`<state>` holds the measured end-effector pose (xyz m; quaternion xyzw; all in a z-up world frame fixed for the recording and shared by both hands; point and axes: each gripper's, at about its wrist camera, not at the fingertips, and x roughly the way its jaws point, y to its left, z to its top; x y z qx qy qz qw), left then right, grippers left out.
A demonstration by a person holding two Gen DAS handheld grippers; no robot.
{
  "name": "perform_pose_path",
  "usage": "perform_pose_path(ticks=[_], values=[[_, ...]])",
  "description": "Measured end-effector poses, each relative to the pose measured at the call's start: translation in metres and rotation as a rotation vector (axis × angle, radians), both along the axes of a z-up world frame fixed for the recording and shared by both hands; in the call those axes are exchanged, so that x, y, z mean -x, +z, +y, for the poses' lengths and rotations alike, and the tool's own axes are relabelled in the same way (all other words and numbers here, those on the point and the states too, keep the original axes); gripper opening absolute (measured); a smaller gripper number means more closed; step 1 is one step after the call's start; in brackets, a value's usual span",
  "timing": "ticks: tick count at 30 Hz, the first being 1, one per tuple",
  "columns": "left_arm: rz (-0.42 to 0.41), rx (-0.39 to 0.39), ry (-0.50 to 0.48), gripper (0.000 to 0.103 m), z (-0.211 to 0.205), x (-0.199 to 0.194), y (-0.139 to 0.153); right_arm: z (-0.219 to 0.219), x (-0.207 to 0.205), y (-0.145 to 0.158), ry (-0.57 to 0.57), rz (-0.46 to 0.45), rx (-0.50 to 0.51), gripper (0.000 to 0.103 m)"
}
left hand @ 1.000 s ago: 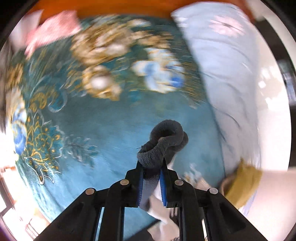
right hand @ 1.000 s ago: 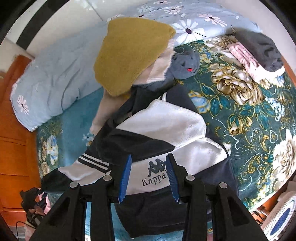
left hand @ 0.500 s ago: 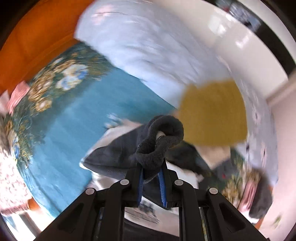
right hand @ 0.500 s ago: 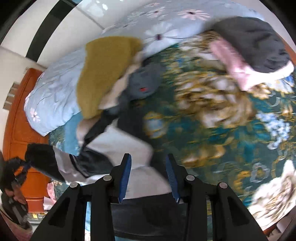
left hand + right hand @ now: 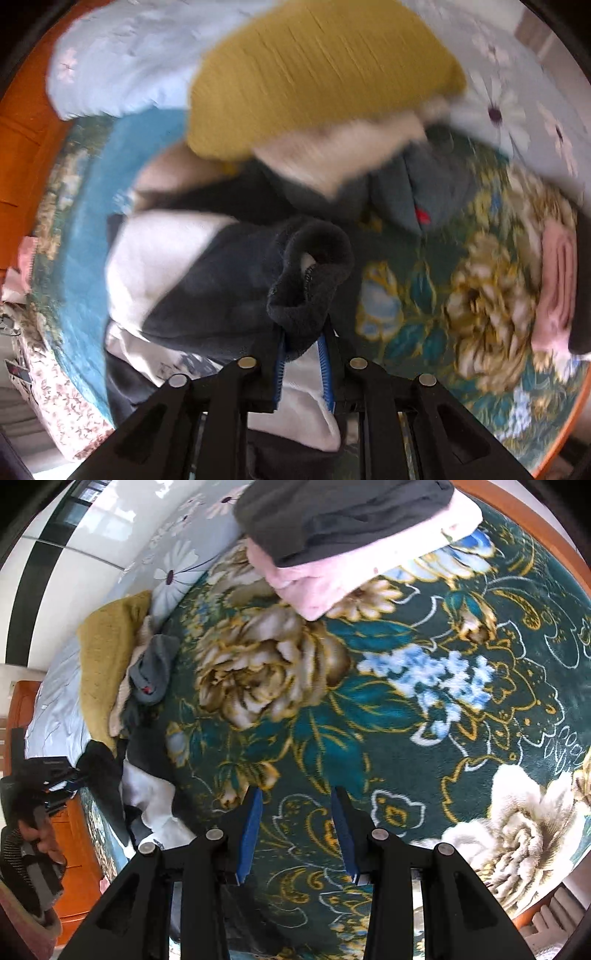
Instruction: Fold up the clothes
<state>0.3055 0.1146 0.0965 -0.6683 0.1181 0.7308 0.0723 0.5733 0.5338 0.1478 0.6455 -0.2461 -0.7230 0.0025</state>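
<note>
My left gripper (image 5: 303, 350) is shut on the dark fleece cuff (image 5: 314, 273) of a black-and-white jacket (image 5: 207, 273) and holds the sleeve across the jacket's body. The jacket lies bunched on a teal floral blanket (image 5: 436, 295). In the right wrist view the jacket (image 5: 147, 797) shows at the far left, with my left gripper (image 5: 55, 779) beside it. My right gripper (image 5: 295, 830) is open and empty, low over the blanket (image 5: 406, 720), to the right of the jacket.
A pile with a mustard knit (image 5: 314, 74), cream cloth and a grey garment (image 5: 424, 184) lies behind the jacket. A folded stack of dark grey on pink clothes (image 5: 351, 535) sits at the far right. A pale blue floral duvet (image 5: 122, 62) lies behind. Orange wood furniture (image 5: 77, 849) stands left.
My left gripper has swung the sleeve cuff from over bare blanket across onto the jacket. My right gripper has moved right, off the jacket and over the bare blanket, staying open.
</note>
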Motion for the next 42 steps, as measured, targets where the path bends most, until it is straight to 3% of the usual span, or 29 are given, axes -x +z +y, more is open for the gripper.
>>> perform_pose_path(ticks=[4,7,9,11,14,17,21,23,29,37,40,42], values=[[-0.077,-0.117,-0.061,0.029,0.004,-0.016,0.003,-0.006,0.008,-0.003,0.03,-0.008,-0.003,0.039],[-0.086,-0.201,-0.1,0.037,-0.009,-0.016,0.028,-0.024,0.019,0.004,0.073,0.006,-0.002,0.039],[-0.05,-0.256,-0.079,0.05,-0.039,-0.009,0.053,-0.04,0.025,0.012,0.111,0.026,0.0,0.039],[-0.045,-0.246,-0.004,0.057,-0.092,-0.004,0.052,-0.057,0.028,0.018,0.146,0.043,0.011,0.039],[-0.039,-0.227,0.109,0.06,-0.172,0.004,0.048,-0.088,0.026,0.023,0.2,0.053,0.05,0.04],[-0.032,-0.209,0.223,0.06,-0.253,0.011,0.044,-0.123,0.008,0.014,0.255,0.018,0.101,0.05],[-0.137,-0.162,0.333,0.06,-0.363,-0.008,-0.014,-0.164,-0.04,-0.017,0.279,-0.072,0.118,0.051],[-0.194,-0.165,0.293,0.06,-0.394,-0.019,-0.045,-0.178,-0.07,-0.038,0.257,-0.121,0.116,0.051],[-0.269,-0.178,0.101,0.062,-0.425,-0.045,-0.101,-0.181,-0.132,-0.09,0.129,-0.23,0.052,0.052],[-0.324,-0.286,0.054,0.067,-0.44,-0.068,-0.148,-0.186,-0.14,-0.113,0.111,-0.231,0.002,0.054],[-0.326,-0.355,0.056,0.065,-0.444,-0.075,-0.145,-0.193,-0.14,-0.113,0.134,-0.215,-0.003,0.054],[-0.338,-0.383,0.058,0.057,-0.448,-0.082,-0.144,-0.197,-0.142,-0.113,0.14,-0.218,0.027,0.039]])
